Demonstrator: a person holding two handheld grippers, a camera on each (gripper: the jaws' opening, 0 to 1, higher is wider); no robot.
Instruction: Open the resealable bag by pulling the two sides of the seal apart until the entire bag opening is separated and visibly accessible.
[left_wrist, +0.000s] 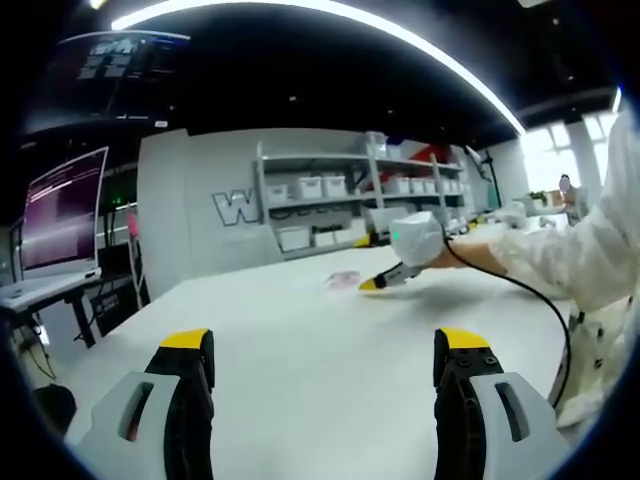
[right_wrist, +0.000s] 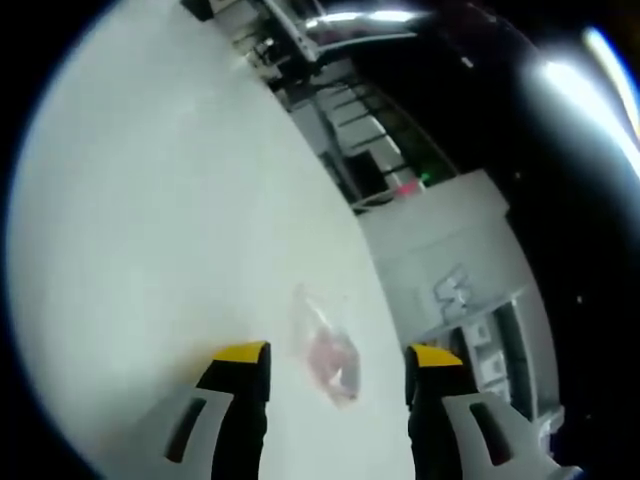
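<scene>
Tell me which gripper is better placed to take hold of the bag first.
Right. The right gripper hovers open just short of the resealable bag on the white table, the bag lying between its jaws' lines. The left gripper is open too, but sits far back across the table from it.

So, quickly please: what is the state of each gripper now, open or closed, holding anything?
Left gripper: open, holding nothing, above the white table.
Right gripper: open, holding nothing, the clear plastic resealable bag between its jaws, not gripped.
</scene>
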